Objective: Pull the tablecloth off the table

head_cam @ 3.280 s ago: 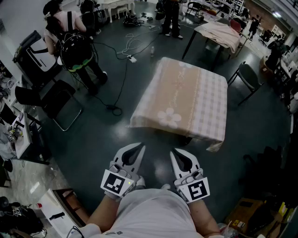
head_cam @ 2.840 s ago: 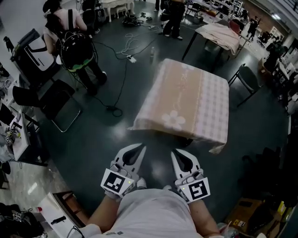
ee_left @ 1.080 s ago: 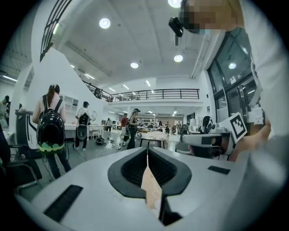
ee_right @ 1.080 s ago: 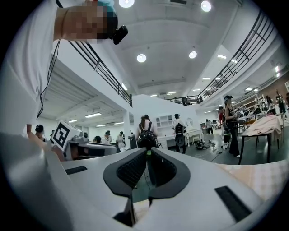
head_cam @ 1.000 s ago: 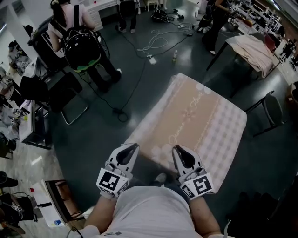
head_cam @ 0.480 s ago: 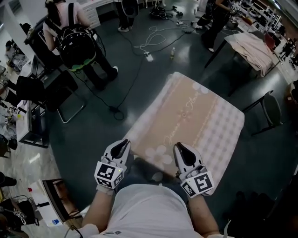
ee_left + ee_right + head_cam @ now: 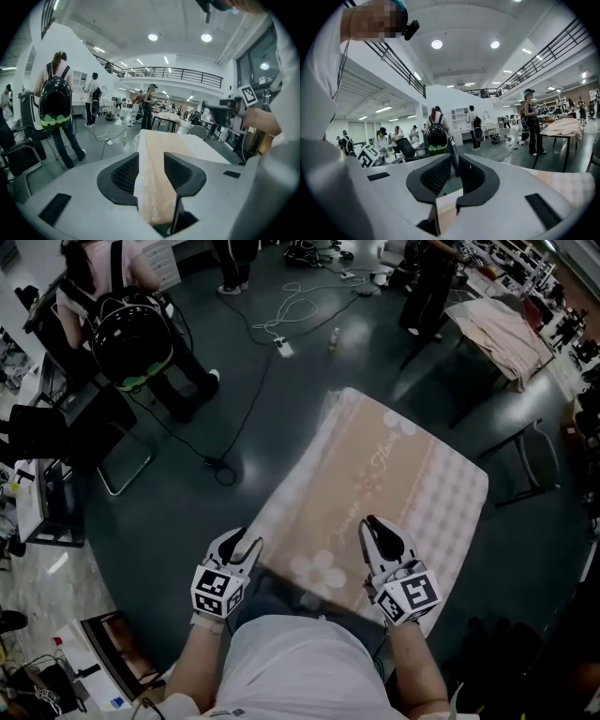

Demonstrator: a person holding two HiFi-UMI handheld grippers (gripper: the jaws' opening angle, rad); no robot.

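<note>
Over the dark floor [image 7: 187, 507], the left claw [image 7: 242, 542] had just been opening with the cloth [image 7: 394, 474] edge between its jaws, unpinched; the clenched, empty right claw [image 7: 372, 524] should open too, both biting deep.

The right gripper [image 7: 455, 160] has its jaws drawn together, with only a thin slit between them and nothing pinched. Beneath it and off to its right lies the beige checked tablecloth [image 7: 575, 183]. Straight ahead of the gripper stands a person [image 7: 436, 115] wearing a black backpack [image 7: 437, 136]. Farther right, another person [image 7: 531, 123] stands beside a heap of pale cloth [image 7: 565, 125].
</note>
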